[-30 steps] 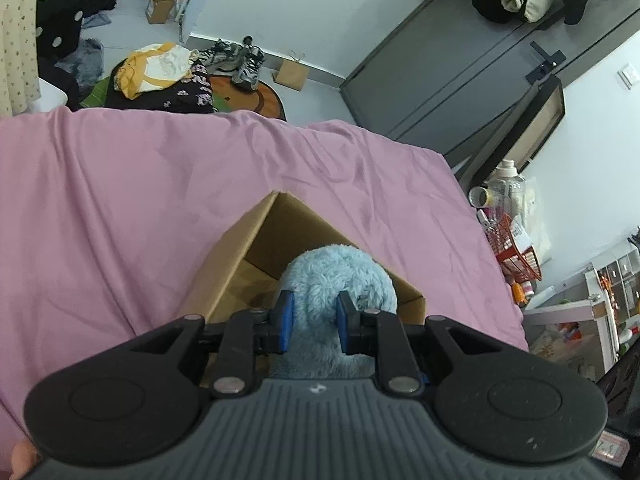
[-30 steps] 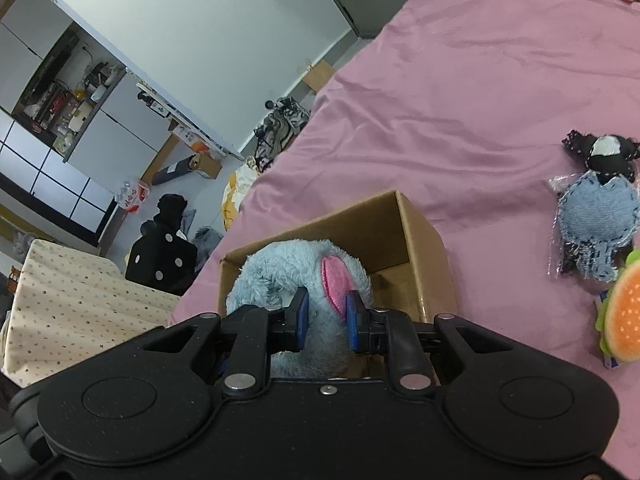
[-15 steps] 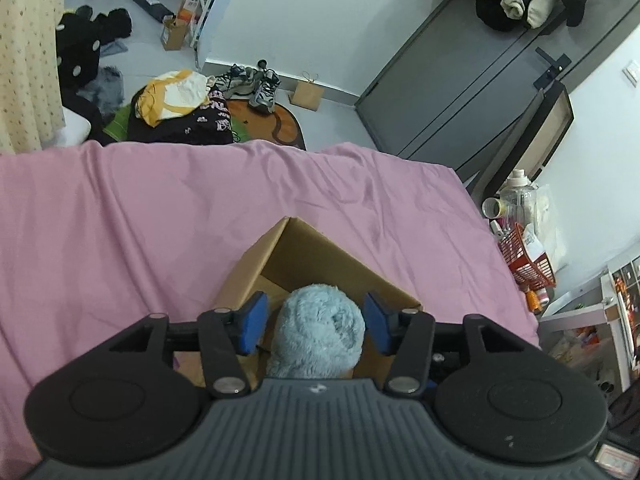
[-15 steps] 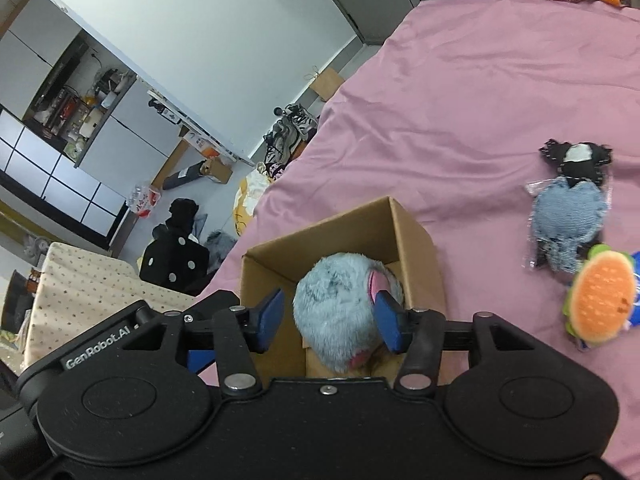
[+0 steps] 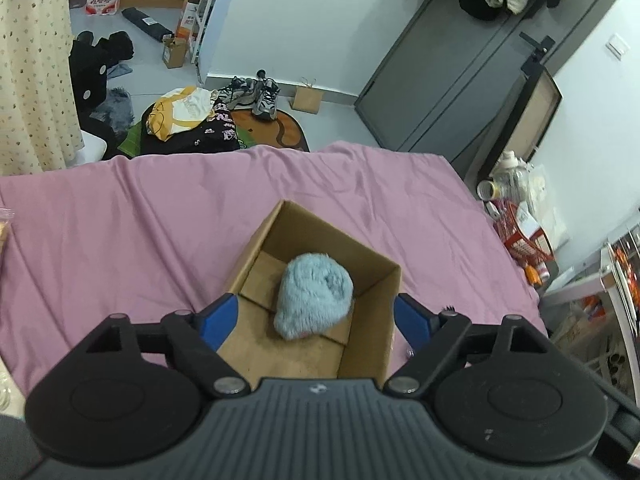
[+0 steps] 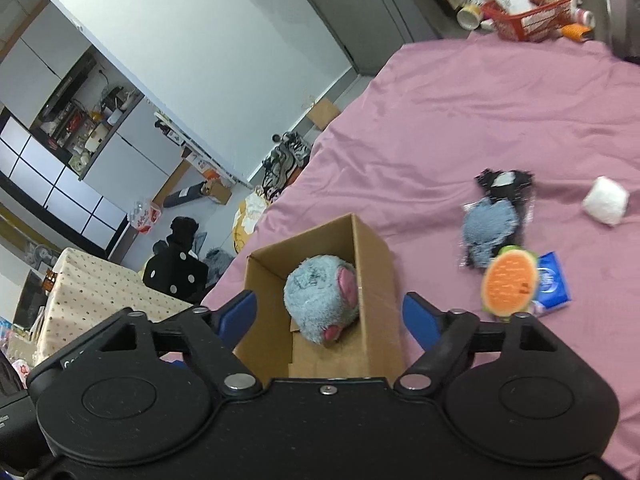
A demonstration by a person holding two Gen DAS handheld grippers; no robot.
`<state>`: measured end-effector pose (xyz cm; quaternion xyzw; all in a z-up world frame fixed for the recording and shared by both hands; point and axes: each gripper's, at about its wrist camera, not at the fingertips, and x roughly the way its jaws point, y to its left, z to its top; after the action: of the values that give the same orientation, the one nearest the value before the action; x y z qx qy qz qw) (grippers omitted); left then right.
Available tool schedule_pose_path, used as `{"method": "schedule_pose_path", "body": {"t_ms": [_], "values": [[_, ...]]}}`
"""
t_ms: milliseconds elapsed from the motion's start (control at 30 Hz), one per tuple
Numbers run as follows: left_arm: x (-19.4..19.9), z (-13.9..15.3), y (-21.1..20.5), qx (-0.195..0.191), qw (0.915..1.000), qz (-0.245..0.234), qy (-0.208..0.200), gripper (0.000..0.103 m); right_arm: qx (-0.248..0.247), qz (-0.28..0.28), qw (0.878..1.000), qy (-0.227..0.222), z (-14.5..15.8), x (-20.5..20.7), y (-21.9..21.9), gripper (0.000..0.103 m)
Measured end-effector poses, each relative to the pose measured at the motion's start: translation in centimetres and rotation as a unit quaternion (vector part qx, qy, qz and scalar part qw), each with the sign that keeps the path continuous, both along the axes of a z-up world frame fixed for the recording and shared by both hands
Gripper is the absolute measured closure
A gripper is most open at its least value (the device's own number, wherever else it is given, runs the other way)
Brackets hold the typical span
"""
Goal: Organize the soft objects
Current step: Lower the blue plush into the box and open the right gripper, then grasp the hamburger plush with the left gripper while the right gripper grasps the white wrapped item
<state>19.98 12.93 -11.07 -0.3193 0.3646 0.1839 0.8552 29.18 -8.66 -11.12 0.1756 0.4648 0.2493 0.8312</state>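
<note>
We have both tools hovering above the cardboard box (image 5: 372, 280), each with its jaws spread wide and nothing between them. The left gripper (image 5: 316, 318) frames the box from one side, the right gripper (image 6: 330, 316) from the other. The blue plush toy (image 6: 320, 300) lies inside the box, pink patches facing up in the right wrist view, resting against the far wall and not touched by either tool.

With that toy in, we judge the step in hand to be going for the next soft thing. To do it well we should lift clear of the box walls first, so no finger catches a flap and drags the box across the sheet. Then we swing the right tool towards the cluster on its right: the bagged denim-and-black plush (image 6: 494, 220), the round orange plush (image 6: 510, 282) just beside it, the blue packet (image 6: 552, 284) touching that, and the white ball (image 6: 605, 200) further off. We should pinch each through its middle, since the wrapper may slip.

Everything rests on a pink bedsheet (image 5: 140, 216), softly creased, which will give under pressure. Beyond the bed, the floor holds a clothes pile (image 5: 188, 120) and sneakers (image 5: 256, 94); a grey door (image 5: 448, 80) and a red basket (image 6: 528, 12) stand at the right.
</note>
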Motion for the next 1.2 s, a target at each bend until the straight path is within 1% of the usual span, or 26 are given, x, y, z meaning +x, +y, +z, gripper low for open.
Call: {"method": "schedule_pose_path", "body": {"t_ms": [133, 167, 200, 333, 400, 533, 633, 900, 1033, 1100, 1200], "values": [[-0.9, 1.0, -1.5, 0.009, 0.9999, -0.010, 0.003, 0.018, -0.002, -0.010, 1.000, -0.008, 1.0, -0.8, -2.3, 0.018], [-1.1, 1.1, -1.8, 0.011, 0.9999, -0.013, 0.004, 0.018, -0.003, -0.011, 1.000, -0.011, 1.2, -1.0, -2.8, 0.015], [-1.2, 1.3, -2.2, 0.014, 0.9997, -0.016, 0.007, 0.014, -0.004, -0.012, 1.000, -0.013, 1.5, -1.1, -3.4, 0.012], [-1.8, 2.1, -3.8, 0.034, 0.9989, -0.030, 0.015, 0.011, -0.006, -0.019, 1.000, -0.017, 2.2, -1.8, -5.9, 0.010], [-2.1, 2.4, -4.6, 0.041, 0.9984, -0.034, 0.019, 0.009, -0.005, -0.028, 0.999, -0.018, 2.4, -2.1, -7.0, 0.007], [-2.5, 3.0, -6.2, 0.057, 0.9974, -0.040, 0.017, 0.006, -0.002, -0.040, 0.999, -0.024, 2.7, -2.6, -9.5, 0.006], [-2.5, 3.3, -7.5, 0.064, 0.9967, -0.047, 0.018, 0.001, -0.001, -0.048, 0.999, -0.024, 2.6, -2.8, -11.0, 0.005], [-2.1, 3.4, -10.9, 0.074, 0.9944, -0.074, 0.016, 0.001, 0.008, -0.073, 0.997, -0.016, 1.6, -2.9, -14.9, 0.005], [-1.6, 3.3, -12.9, 0.099, 0.9915, -0.081, 0.023, 0.001, 0.017, -0.083, 0.996, -0.010, 1.1, -2.6, -16.6, 0.005], [-1.2, 3.1, -13.5, 0.089, 0.9918, -0.089, 0.018, 0.001, 0.021, -0.089, 0.996, -0.008, 0.7, -2.3, -17.4, 0.005], [-0.5, 3.0, -14.7, 0.103, 0.9904, -0.089, 0.020, 0.001, 0.029, -0.101, 0.994, -0.003, 0.1, -1.7, -18.5, 0.005]]}}
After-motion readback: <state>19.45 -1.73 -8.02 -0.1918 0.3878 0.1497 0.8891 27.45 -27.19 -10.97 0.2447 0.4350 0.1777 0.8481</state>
